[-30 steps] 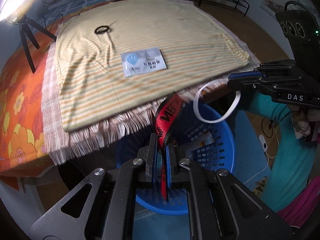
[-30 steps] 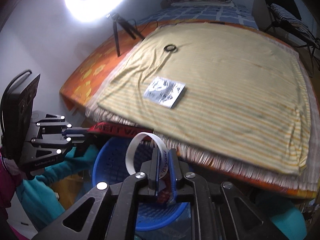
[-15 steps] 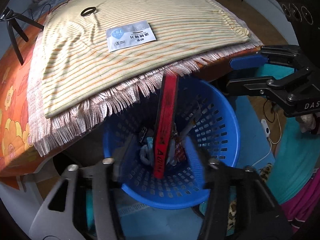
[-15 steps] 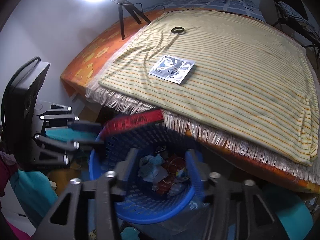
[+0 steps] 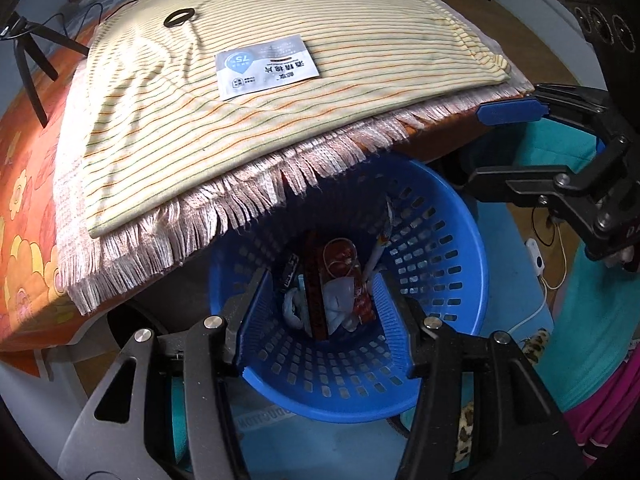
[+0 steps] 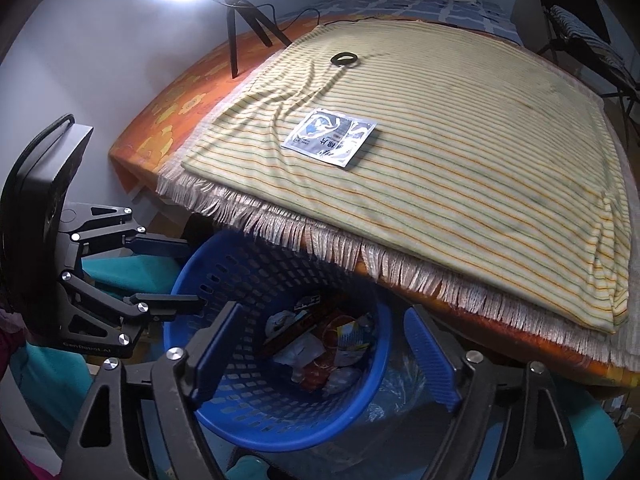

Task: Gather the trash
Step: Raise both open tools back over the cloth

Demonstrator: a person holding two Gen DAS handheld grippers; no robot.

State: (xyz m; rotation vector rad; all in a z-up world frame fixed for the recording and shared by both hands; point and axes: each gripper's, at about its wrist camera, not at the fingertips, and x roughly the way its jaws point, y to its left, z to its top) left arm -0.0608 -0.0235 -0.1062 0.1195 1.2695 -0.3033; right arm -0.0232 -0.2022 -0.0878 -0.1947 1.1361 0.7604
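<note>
A blue perforated basket [image 5: 452, 304] [image 6: 224, 284] stands on the floor under the edge of the bed, with several wrappers inside, among them a red strip [image 5: 314, 292]. My left gripper [image 5: 324, 304] is open and empty above the basket; it also shows in the right wrist view [image 6: 188, 276]. My right gripper [image 6: 320, 344] is open and empty above the basket, and shows in the left wrist view [image 5: 492, 152]. A silver-blue sachet [image 5: 266, 67] [image 6: 330, 137] and a black ring [image 5: 179, 18] [image 6: 344, 59] lie on the striped cloth [image 5: 360, 28] [image 6: 480, 128].
The striped cloth has a fringe [image 5: 200, 224] hanging over the basket. An orange flowered sheet [image 5: 20, 184] covers the bed. A tripod [image 6: 240, 12] with a ring light stands at the far left. Teal cloth [image 5: 588, 320] and a white cable [image 5: 536, 264] lie by the basket.
Both grippers opened. The red strip dropped from my left gripper and the white band from my right; the strip now lies in the basket. Both cameras tilted down toward the basket.
</note>
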